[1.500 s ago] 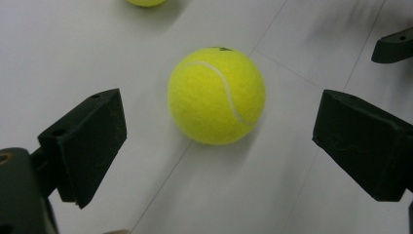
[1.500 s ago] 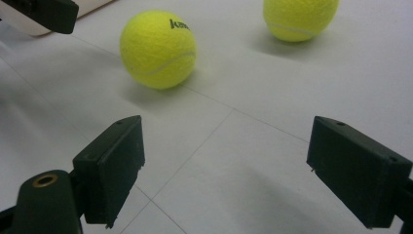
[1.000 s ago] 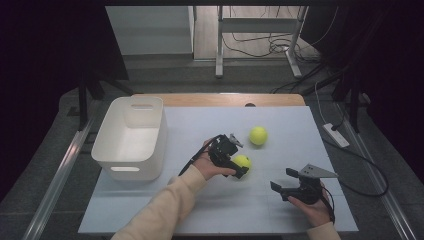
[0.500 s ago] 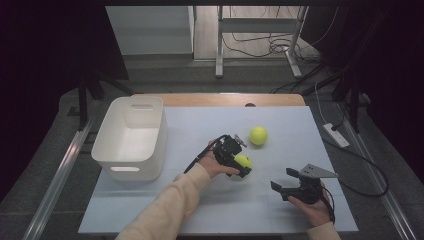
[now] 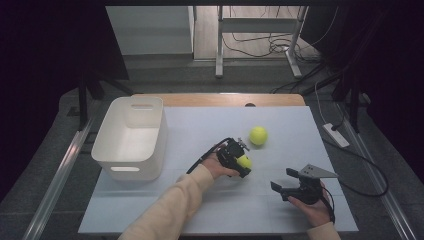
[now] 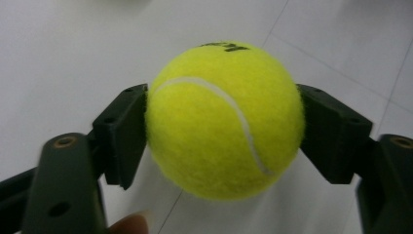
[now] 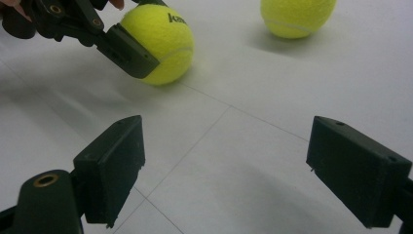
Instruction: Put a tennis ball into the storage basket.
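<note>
Tennis ball (image 6: 224,119) clamped between the 2 black jaws of the left gripper (image 5: 239,159), pads pressed on both sides after just closing; sitting on the white table (image 5: 210,210) near its middle. Second tennis ball (image 5: 258,135) lying loose just beyond, apart from the first. Right gripper (image 5: 290,187) low near the front right of the table, jaws spread wide, holding nothing. White bin (image 5: 131,137) at the left side, well apart from both balls.
</note>
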`<action>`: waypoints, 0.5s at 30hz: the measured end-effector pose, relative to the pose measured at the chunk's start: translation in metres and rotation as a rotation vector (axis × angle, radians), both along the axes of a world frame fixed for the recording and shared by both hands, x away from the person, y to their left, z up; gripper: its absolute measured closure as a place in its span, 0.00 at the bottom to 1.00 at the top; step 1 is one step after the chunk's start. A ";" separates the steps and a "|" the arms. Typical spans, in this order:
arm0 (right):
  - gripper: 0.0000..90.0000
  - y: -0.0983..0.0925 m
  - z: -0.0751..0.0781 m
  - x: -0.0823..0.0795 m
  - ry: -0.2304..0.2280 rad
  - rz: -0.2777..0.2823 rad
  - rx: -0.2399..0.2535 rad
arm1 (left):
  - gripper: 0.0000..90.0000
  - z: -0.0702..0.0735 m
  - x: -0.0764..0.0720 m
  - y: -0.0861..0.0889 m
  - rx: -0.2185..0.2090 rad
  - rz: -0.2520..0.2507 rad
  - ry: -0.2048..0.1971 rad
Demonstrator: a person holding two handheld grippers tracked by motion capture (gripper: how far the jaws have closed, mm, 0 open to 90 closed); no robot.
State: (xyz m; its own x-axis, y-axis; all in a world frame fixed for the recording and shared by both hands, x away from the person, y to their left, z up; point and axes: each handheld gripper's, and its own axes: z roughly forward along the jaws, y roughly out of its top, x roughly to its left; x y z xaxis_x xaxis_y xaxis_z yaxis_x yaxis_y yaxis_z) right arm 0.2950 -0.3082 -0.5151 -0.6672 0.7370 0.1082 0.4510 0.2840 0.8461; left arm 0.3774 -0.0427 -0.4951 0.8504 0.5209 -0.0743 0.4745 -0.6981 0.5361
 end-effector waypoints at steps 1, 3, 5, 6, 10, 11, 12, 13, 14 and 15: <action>0.15 0.000 0.000 0.000 0.000 0.000 0.000 | 0.30 0.000 -0.001 0.000 0.003 0.000 -0.004; 0.15 0.000 0.000 0.000 -0.001 -0.001 0.000 | 0.30 0.002 -0.002 0.000 0.006 0.004 -0.014; 0.15 0.000 0.000 0.000 -0.001 -0.002 0.001 | 0.30 0.004 -0.002 0.003 -0.009 0.012 -0.018; 0.15 0.000 0.000 0.000 -0.002 -0.002 0.002 | 0.30 0.005 -0.002 0.004 -0.015 0.016 -0.021; 0.15 0.000 0.000 0.000 -0.002 -0.002 0.002 | 0.30 0.010 -0.003 0.009 -0.039 0.026 -0.025; 0.15 0.000 0.000 0.000 -0.001 -0.003 0.003 | 0.30 0.011 -0.003 0.010 -0.040 0.026 -0.026; 0.15 0.000 0.000 0.000 -0.002 -0.003 0.003 | 0.30 0.012 -0.003 0.011 -0.043 0.029 -0.027; 0.15 0.000 0.000 0.000 -0.002 -0.003 0.002 | 0.30 0.013 -0.003 0.012 -0.045 0.032 -0.028; 0.15 -0.001 0.000 0.000 -0.003 -0.004 0.002 | 0.30 0.014 -0.003 0.014 -0.046 0.032 -0.032; 0.15 -0.001 0.000 0.000 -0.003 -0.005 0.002 | 0.30 0.015 -0.003 0.015 -0.046 0.033 -0.034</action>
State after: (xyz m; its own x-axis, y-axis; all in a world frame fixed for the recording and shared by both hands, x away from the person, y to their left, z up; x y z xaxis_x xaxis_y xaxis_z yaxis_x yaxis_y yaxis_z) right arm 0.2950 -0.3087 -0.5147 -0.6638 0.7400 0.1081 0.4502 0.2799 0.8479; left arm 0.3746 -0.0278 -0.4806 0.8354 0.5452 -0.0699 0.4776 -0.6570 0.5833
